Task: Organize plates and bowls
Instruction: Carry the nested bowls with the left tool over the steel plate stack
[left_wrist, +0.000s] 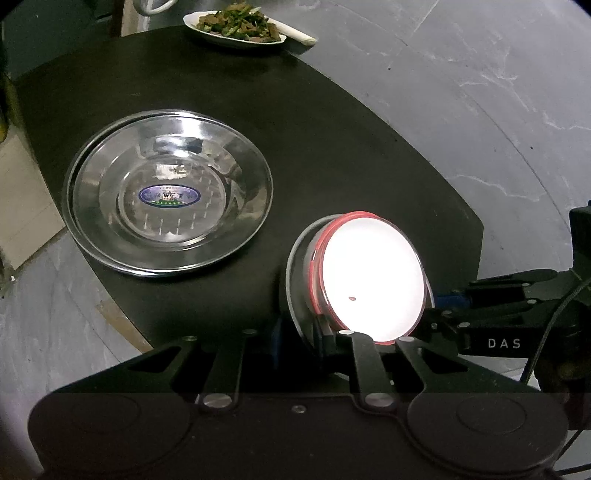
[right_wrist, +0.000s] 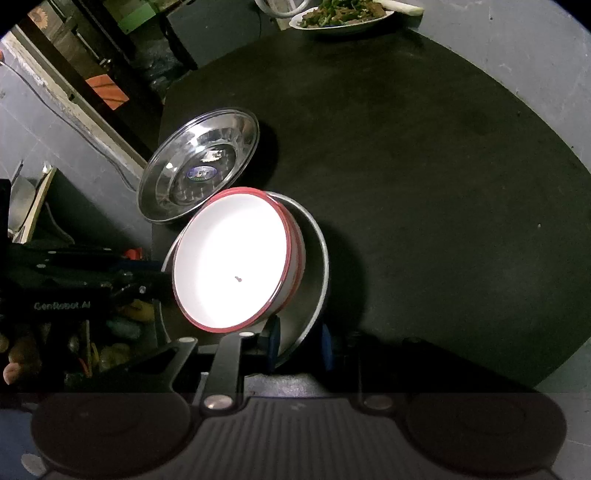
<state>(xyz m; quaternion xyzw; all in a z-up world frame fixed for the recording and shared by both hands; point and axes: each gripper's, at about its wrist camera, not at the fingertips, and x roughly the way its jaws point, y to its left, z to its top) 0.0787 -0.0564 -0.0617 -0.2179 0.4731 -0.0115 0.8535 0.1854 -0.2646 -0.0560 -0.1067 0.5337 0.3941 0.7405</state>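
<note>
While the red-rimmed white bowl (left_wrist: 373, 280) sits nested in a steel bowl (left_wrist: 299, 280) near the front edge of the black table (left_wrist: 332, 147), both grippers clamp that stack from opposite sides. The left gripper (left_wrist: 328, 332) pinches the near rim; the right gripper (right_wrist: 295, 343) is closed on the steel bowl's rim. Just beside them lie stacked steel plates (left_wrist: 168, 192). A dish of cooked greens (left_wrist: 236, 26) stands at the far edge.

bowl (left_wrist: 373, 280) in metal dish (left_wrist: 299, 280): lower right of frame | plates (left_wrist: 168, 206): left of it, on table (left_wrist: 332, 129) | food plate (left_wrist: 236, 27): top, far table edge
</note>
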